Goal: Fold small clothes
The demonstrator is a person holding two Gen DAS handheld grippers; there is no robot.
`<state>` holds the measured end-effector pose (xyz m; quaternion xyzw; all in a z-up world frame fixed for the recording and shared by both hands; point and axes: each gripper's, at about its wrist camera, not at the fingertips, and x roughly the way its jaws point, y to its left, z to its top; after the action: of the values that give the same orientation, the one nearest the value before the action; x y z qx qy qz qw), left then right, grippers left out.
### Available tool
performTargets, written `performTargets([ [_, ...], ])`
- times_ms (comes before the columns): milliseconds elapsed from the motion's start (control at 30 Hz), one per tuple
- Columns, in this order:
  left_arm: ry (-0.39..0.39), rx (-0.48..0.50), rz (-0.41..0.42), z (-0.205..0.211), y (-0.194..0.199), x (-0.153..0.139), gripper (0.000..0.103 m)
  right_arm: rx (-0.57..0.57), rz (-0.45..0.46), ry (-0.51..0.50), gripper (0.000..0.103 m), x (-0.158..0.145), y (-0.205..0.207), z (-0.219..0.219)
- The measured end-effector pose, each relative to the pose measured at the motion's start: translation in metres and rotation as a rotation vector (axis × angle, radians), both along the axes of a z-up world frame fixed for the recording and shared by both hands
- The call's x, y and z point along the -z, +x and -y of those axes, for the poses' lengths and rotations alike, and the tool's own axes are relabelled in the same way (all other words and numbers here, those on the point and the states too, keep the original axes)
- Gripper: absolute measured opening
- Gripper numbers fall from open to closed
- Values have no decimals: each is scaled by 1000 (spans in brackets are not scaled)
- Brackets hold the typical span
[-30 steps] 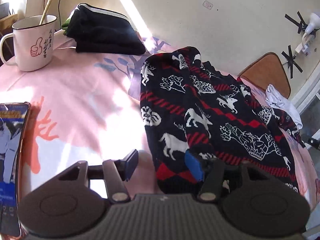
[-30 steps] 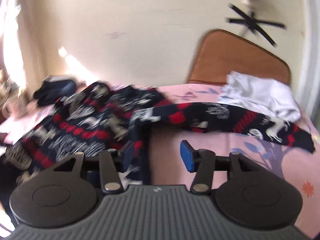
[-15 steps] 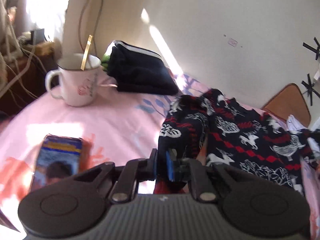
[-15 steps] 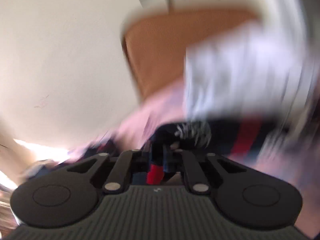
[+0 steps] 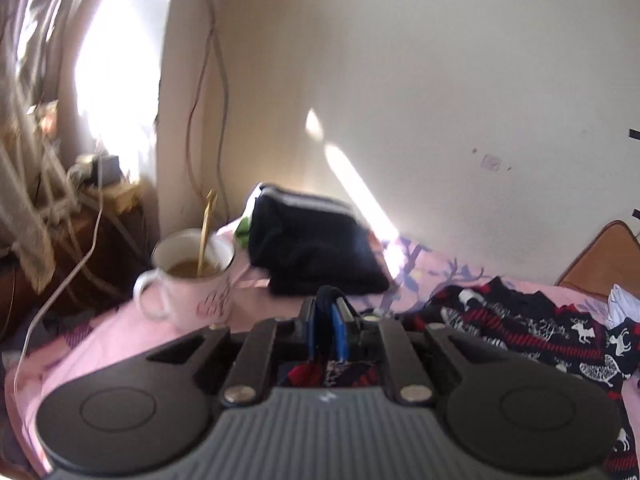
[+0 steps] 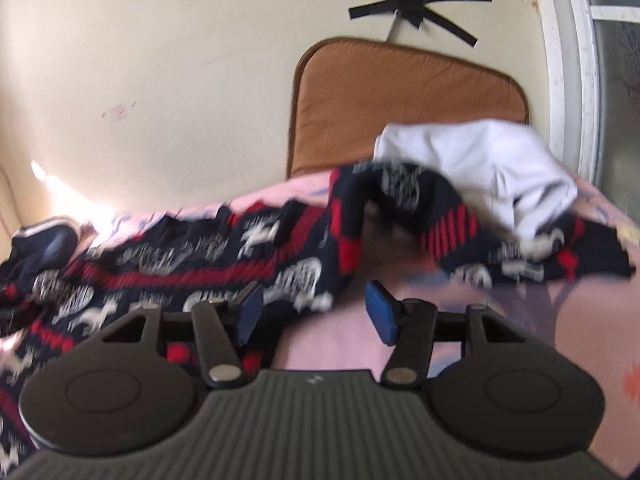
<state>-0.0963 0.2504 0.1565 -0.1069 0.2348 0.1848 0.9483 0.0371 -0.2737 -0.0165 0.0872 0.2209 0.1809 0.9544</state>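
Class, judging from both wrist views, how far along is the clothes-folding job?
Done: a dark garment lies folded by the mug. In hand: the left tongs are shut on the patterned sweater; the right tongs are open. Left: the sweater's sleeve is crumpled, and the white garment is unfolded.

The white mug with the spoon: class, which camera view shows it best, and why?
The left wrist view. The white mug stands left of the folded dark garment, with its handle, brown drink and gold spoon all visible, though slightly blurred. The right wrist view does not show the mug at all.
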Motion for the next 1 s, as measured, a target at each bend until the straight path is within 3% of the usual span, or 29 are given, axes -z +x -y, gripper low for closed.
performTargets([
  [167,188,201,130,77,77,-76,10,-3,-43,27,60,27,-22,1],
  [233,196,377,168,130,103,-105,13,10,-28,70,61,25,-24,7],
  [300,141,604,173,178,112,-119,40,25,-52,115,62,26,-15,14],
  [333,136,717,182,204,111,-121,74,30,-66,144,62,28,-14,18],
  [367,161,777,200,223,106,-120,96,36,-69,170,62,28,-13,23],
  [467,258,856,232,259,91,-109,96,39,-87,225,62,31,-10,34],
  [567,242,804,206,244,95,-98,96,18,-93,231,62,31,-7,36],
  [667,236,611,144,200,111,-82,95,-14,-75,216,62,27,-9,32],
  [800,173,344,31,129,131,-40,94,-134,43,183,62,3,-20,20],
  [933,-115,194,35,77,118,30,90,-331,128,54,62,-39,-1,-35],
  [1000,-142,173,25,77,111,61,89,-445,162,-60,62,-52,14,-79],
])
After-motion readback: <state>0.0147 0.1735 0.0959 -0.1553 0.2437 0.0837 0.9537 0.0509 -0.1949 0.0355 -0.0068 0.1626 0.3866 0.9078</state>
